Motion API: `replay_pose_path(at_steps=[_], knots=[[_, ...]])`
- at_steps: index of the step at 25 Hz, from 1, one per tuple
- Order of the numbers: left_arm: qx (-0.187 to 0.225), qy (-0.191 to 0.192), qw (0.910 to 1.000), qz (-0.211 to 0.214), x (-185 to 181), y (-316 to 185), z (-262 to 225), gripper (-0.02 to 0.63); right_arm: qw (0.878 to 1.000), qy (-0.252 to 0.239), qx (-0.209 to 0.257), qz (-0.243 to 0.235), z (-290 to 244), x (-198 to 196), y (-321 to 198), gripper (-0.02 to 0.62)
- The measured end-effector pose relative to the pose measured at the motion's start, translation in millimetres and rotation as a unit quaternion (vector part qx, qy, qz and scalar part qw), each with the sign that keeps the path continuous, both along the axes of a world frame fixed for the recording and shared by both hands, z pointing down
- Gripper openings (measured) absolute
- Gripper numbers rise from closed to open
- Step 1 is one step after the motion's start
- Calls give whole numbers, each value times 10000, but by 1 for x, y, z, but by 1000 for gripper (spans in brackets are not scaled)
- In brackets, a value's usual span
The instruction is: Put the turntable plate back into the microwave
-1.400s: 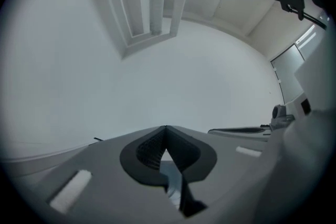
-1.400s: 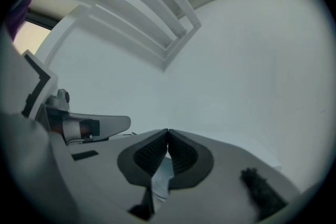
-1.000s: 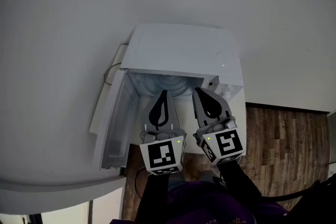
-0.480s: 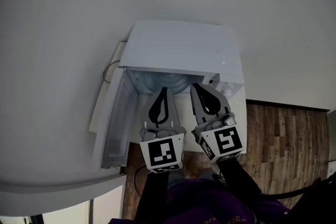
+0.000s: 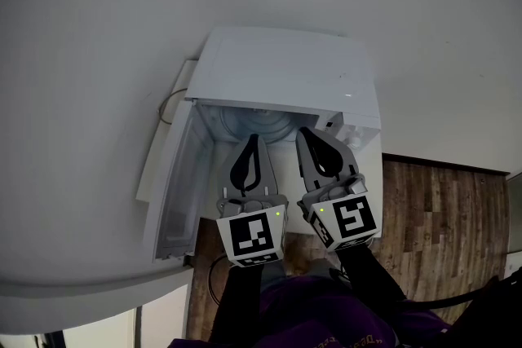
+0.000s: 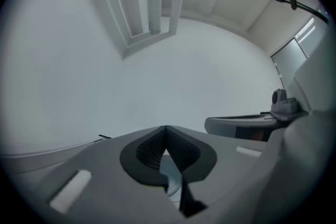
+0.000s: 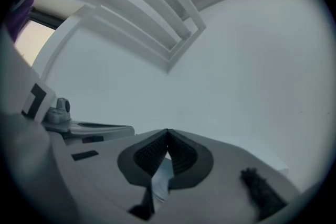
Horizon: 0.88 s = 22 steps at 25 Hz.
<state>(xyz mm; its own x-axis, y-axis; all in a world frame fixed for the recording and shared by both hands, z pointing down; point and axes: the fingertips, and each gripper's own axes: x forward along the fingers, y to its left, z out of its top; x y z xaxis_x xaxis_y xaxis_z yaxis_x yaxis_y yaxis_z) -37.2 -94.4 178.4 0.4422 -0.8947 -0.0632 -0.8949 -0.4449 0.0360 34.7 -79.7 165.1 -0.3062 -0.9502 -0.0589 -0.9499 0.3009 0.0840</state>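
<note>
The clear, ribbed round plate [image 5: 261, 123] lies inside the open microwave [image 5: 281, 65]. The left gripper [image 5: 254, 139] and right gripper [image 5: 303, 132] have their jaws pressed together at its near edge.

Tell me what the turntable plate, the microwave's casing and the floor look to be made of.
Turntable plate: probably glass; it looks pale bluish and translucent, with moulded concentric rings that catch the light.
Microwave casing: seemingly white painted sheet metal, smooth with a soft sheen, though plastic cannot be ruled out.
Floor: wood or wood-look laminate, with brown planks, visible grain and a matte finish.
</note>
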Motion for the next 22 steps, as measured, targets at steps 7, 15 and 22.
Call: replay_pose_path(at_steps=[7, 15, 22], knots=[[27, -34, 10000, 15, -1, 0, 6, 5, 10000, -19, -23, 30, 3, 1, 2, 9], [-69, -28, 10000, -19, -4, 1, 11, 5, 9999, -23, -82, 68, 6, 0, 3, 9], [22, -83, 10000, -17, -5, -1, 11, 5, 10000, -11, -69, 48, 6, -1, 1, 9]])
